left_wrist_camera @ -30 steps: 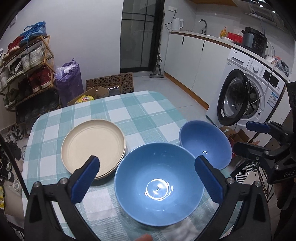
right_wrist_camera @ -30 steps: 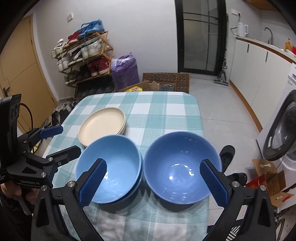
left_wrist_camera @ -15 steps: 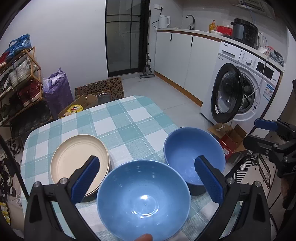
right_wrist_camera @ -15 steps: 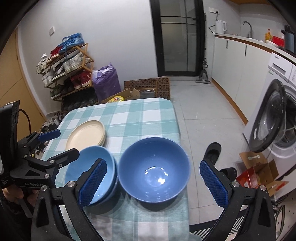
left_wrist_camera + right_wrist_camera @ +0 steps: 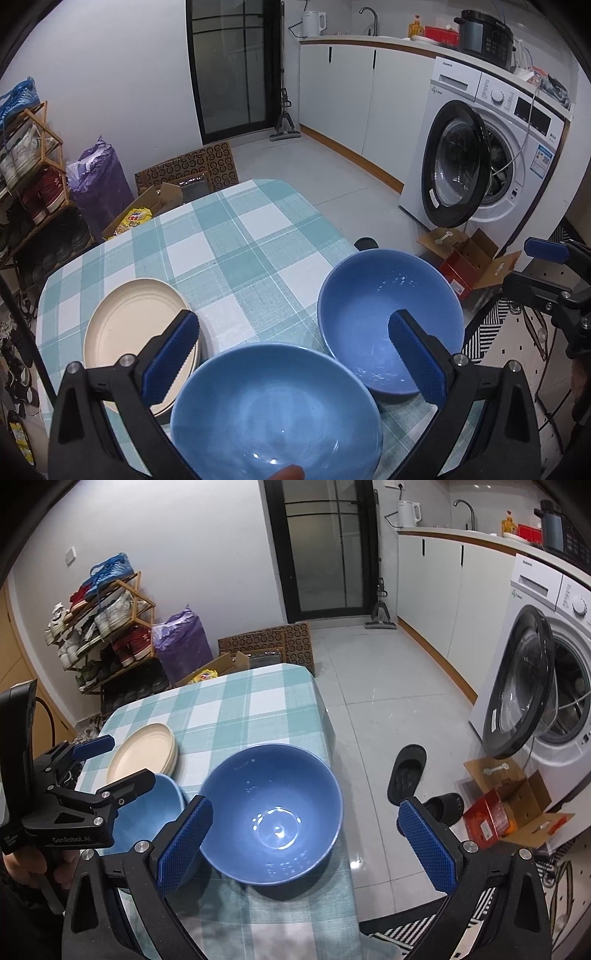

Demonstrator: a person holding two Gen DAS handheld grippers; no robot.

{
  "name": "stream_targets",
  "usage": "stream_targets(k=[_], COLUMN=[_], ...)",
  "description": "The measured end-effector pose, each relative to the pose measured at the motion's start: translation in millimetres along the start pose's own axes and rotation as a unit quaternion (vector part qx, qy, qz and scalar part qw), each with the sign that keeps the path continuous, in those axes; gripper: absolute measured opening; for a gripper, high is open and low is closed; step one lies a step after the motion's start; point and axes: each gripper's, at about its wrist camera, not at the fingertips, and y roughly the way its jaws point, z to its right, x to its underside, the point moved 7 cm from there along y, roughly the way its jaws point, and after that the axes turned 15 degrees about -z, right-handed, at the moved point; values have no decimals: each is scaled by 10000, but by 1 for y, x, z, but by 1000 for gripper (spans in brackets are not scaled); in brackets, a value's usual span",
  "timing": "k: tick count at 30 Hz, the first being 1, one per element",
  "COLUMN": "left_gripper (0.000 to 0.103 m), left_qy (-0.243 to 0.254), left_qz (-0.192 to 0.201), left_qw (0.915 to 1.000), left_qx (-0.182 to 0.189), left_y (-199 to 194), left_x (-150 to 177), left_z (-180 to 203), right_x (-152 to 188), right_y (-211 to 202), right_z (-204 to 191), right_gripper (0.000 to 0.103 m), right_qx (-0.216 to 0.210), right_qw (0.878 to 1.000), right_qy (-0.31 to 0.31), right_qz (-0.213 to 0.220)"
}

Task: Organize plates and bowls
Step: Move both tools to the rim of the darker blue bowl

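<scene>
A kitchen with white cabinets and a front-loading washing machine (image 5: 480,155) surrounds a small table (image 5: 236,243) covered in a teal-and-white check cloth. In the left wrist view, a stack of cream plates (image 5: 136,332) sits on the table's left part. A light blue bowl (image 5: 273,410) lies nearest the camera, between the spread fingers of the left gripper (image 5: 291,358), whose jaws stand wide apart and grip nothing. A darker blue bowl (image 5: 373,314) rests just to its right, at the table's edge. The right gripper (image 5: 532,269) shows at the far right of this view.

In the right wrist view, the dark blue bowl (image 5: 273,812) stands near the table's right edge, ahead of the right gripper (image 5: 306,830), whose jaws are released and wide, closed on nothing. The light blue bowl (image 5: 147,812) sits to its left, partly hidden by the left gripper (image 5: 118,768). The cream plates (image 5: 144,749) lie beyond it. Slippers (image 5: 406,771) rest on the tiled floor.
</scene>
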Motion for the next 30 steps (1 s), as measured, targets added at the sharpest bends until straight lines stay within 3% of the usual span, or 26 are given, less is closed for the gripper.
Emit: stream_targets(k=[30], left_gripper=[103], left_qy=[415], left_qz=[-639], left_qw=[9969], left_qx=[-217], left_y=[72], left_x=[-21], left_z=[26], right_x=[6], right_y=[81], right_z=[27], right_gripper=[102], right_qx=[-119], right_qw=[9982], right_qy=[177], right_qz=[-561])
